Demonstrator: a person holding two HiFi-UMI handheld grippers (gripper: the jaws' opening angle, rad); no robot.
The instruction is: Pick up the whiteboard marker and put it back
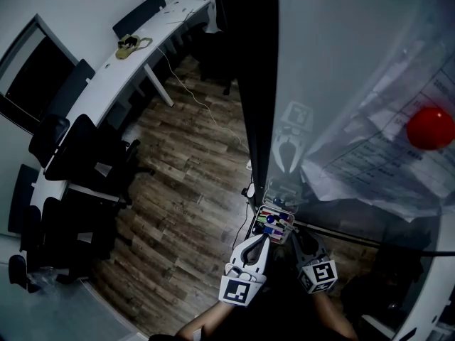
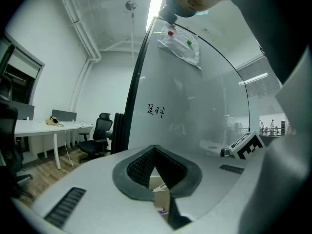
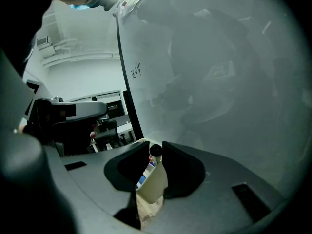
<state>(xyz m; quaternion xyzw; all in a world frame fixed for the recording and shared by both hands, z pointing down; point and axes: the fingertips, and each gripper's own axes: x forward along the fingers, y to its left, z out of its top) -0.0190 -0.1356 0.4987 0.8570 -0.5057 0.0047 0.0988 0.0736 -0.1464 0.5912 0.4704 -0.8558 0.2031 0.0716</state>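
One tall whiteboard [image 1: 341, 84] fills the right of the room, and it's wide-open wood floor [image 1: 185, 190] away to the left. The pen tray [image 1: 274, 222] sits at the board's lower edge, packed with coloured pens. The left gripper [image 1: 257, 241] is at the tray's near side, jaws pinched tip to tip with nothing between them. Just right of the tray, the right gripper [image 1: 302, 239] clamps the whiteboard marker [image 3: 155, 151], whose black end shows between the pads.

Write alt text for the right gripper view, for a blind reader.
The right gripper pinches a black-tipped whiteboard marker between its two dark jaws, over a cream plastic tray. Behind them rises a pale grey whiteboard bearing small black handwriting.
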